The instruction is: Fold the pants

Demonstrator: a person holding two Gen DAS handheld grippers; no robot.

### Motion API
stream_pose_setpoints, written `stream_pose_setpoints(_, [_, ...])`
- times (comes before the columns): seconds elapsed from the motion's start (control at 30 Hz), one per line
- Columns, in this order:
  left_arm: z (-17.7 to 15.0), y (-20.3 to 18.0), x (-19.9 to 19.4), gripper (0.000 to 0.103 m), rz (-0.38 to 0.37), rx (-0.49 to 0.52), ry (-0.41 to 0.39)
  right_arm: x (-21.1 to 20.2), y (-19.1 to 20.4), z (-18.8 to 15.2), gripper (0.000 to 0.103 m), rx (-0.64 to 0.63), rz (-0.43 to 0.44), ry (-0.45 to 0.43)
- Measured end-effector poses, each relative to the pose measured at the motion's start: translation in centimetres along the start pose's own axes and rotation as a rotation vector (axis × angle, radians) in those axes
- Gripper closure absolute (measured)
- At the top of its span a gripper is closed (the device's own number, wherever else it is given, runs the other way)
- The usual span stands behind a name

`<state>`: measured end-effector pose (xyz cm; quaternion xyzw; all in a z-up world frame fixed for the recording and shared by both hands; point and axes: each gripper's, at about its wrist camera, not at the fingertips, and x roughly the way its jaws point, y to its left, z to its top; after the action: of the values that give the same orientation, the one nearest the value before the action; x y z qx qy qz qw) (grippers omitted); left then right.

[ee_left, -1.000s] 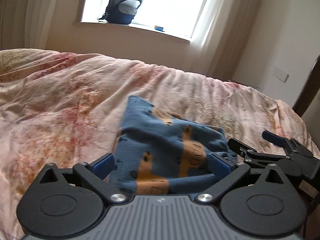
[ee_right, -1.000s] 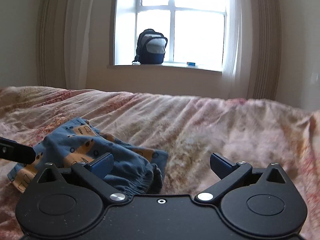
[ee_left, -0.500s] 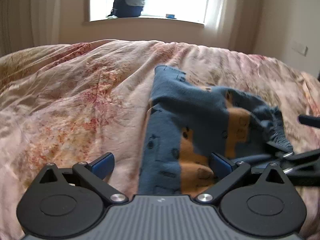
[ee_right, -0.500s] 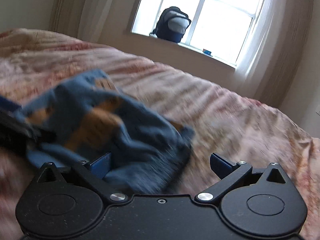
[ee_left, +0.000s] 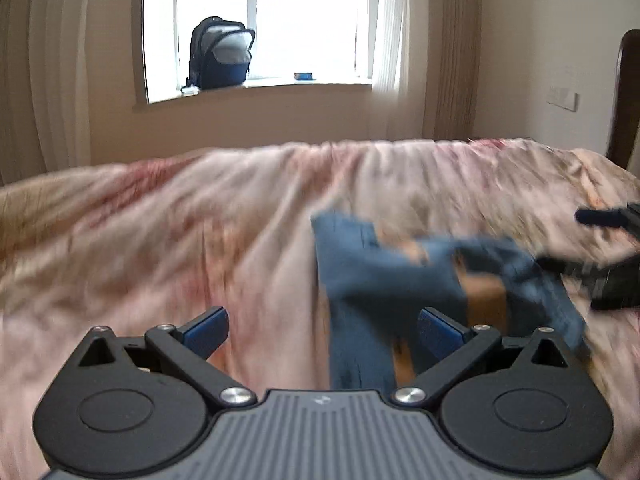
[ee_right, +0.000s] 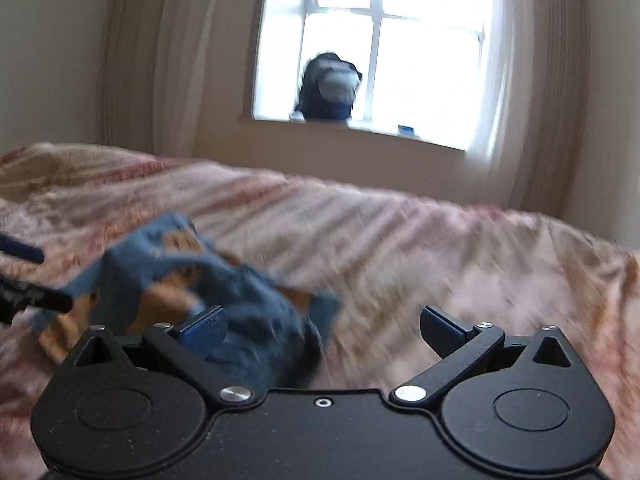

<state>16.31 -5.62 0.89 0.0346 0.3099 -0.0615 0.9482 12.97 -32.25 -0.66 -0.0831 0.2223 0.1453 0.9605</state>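
Small blue pants with orange patches (ee_left: 384, 280) lie crumpled on the pink floral bedspread (ee_left: 180, 240). In the left wrist view they sit in front of and right of my open left gripper (ee_left: 322, 326), with cloth reaching down between its fingers. In the right wrist view the pants (ee_right: 224, 292) lie left of centre, bunched against the left finger (ee_right: 202, 330) of my open right gripper (ee_right: 322, 330). The right gripper shows at the right edge of the left wrist view (ee_left: 600, 256). Both views are blurred by motion.
The bedspread (ee_right: 440, 260) fills the foreground in both views. A dark backpack (ee_left: 220, 56) and a small blue object (ee_left: 304, 76) stand on the windowsill behind the bed. Curtains hang at both sides of the window. A dark headboard (ee_left: 628, 100) rises at the far right.
Both cameras have tilted up and swung, with strong blur. The pants have shifted and look more bunched. Both grippers stay open.
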Motion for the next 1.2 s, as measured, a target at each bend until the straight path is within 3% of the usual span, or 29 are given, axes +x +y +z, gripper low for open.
stream_pose_setpoints(0.1, [2.3, -0.7, 3.2, 0.000, 0.002, 0.077, -0.038, 3.3, 1.6, 0.4, 0.001, -0.099, -0.002, -0.004])
stream_pose_setpoints(0.2, [2.7, -1.4, 6.7, 0.000, 0.075, 0.184, -0.031, 5.5, 2.6, -0.1, 0.001, -0.212, 0.007, -0.003])
stream_pose_setpoints(0.3, [2.3, -1.0, 9.0, 0.000, 0.118, 0.221, -0.026, 6.2, 1.4, -0.8, 0.001, -0.178, -0.029, -0.007])
stream_pose_setpoints(0.47, [2.9, 1.7, 10.5, 0.000, 0.102, -0.007, 0.056, 6.3, -2.7, -1.4, 0.000, 0.003, -0.015, 0.000])
stream_pose_setpoints(0.6, [3.3, 2.0, 7.9, 0.000, 0.093, -0.092, -0.007, 5.9, -4.5, -1.6, 0.000, 0.109, 0.005, -0.031])
stream_pose_setpoints(0.67, [3.4, 1.3, 7.1, 0.000, 0.033, -0.054, -0.042, 5.1, -4.3, -1.5, 0.000, 0.108, -0.014, -0.070])
stream_pose_setpoints(0.73, [3.3, -0.3, 7.3, 0.000, -0.001, 0.049, -0.029, 4.7, -3.7, -1.3, 0.000, 0.092, 0.006, -0.088])
stream_pose_setpoints(0.83, [2.5, -2.8, 9.6, 0.000, 0.097, 0.263, 0.029, 4.5, -2.7, -1.2, 0.000, 0.061, 0.067, -0.069])
stream_pose_setpoints(0.87, [2.2, -3.1, 10.1, 0.000, 0.119, 0.284, 0.019, 4.6, -2.2, -1.3, 0.000, 0.036, 0.073, -0.057])
stream_pose_setpoints(0.97, [2.6, -2.0, 11.1, 0.000, 0.099, 0.196, 0.030, 5.6, -1.4, -1.8, 0.000, -0.028, 0.035, 0.036])
stream_pose_setpoints(1.07, [3.6, -0.4, 11.2, 0.000, 0.107, 0.058, 0.066, 5.9, -2.7, -2.1, 0.000, 0.040, -0.001, 0.072])
stream_pose_setpoints(1.2, [3.5, 0.3, 7.8, 0.000, 0.145, -0.036, 0.026, 4.8, -4.1, -2.4, 0.000, 0.116, 0.004, 0.067])
